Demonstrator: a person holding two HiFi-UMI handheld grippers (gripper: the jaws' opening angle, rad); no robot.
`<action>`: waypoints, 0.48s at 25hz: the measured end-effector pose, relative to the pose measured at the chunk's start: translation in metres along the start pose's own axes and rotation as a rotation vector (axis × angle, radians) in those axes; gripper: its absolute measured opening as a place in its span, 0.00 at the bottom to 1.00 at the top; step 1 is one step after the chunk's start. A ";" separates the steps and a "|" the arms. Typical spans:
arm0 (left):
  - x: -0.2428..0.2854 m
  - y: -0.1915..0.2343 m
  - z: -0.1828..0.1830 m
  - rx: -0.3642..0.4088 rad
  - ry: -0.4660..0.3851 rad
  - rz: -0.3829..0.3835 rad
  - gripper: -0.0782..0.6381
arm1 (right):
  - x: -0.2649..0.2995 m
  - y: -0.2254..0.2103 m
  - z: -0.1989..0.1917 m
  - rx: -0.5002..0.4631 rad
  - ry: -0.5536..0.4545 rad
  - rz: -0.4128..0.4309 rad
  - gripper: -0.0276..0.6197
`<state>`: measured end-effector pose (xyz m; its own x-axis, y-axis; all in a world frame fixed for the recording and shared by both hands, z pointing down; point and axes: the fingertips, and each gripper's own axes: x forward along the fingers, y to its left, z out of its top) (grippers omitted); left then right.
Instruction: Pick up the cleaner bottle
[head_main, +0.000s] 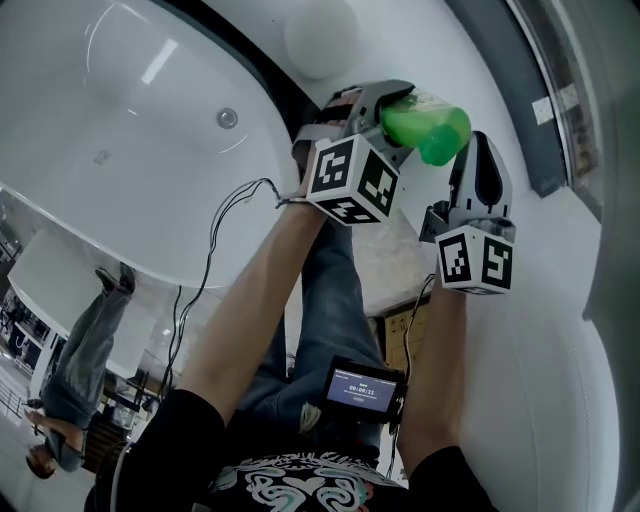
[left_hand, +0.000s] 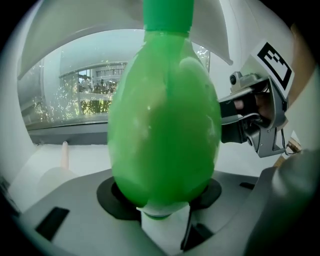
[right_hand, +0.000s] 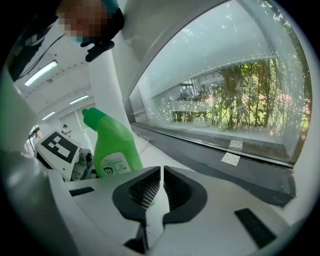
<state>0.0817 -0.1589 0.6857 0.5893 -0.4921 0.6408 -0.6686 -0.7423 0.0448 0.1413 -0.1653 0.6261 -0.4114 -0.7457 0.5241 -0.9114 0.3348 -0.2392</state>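
A green cleaner bottle with a white label is held off the surface, with my left gripper shut on it. In the left gripper view the bottle's green body fills the middle, clamped between the two dark pads. My right gripper hangs just right of the bottle, apart from it. Its jaws stand shut with nothing between them. From the right gripper view the bottle shows upright to the left, beside the left gripper's marker cube.
A white bathtub curves at the left and a white globe sits at the top. A dark window ledge with a small paper tag runs under the glass. A person stands at the lower left.
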 end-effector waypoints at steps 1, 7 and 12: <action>0.001 0.001 0.000 -0.003 0.004 0.001 0.43 | 0.000 0.001 -0.001 -0.005 0.002 0.003 0.09; 0.003 -0.001 -0.002 0.007 0.011 0.000 0.41 | 0.007 0.000 0.011 0.037 -0.048 0.034 0.09; 0.004 -0.001 -0.002 -0.024 0.008 -0.030 0.41 | 0.023 0.004 0.031 0.132 -0.091 0.106 0.09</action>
<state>0.0830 -0.1592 0.6897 0.6059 -0.4659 0.6448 -0.6614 -0.7454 0.0829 0.1289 -0.1986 0.6121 -0.4977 -0.7611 0.4159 -0.8523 0.3402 -0.3974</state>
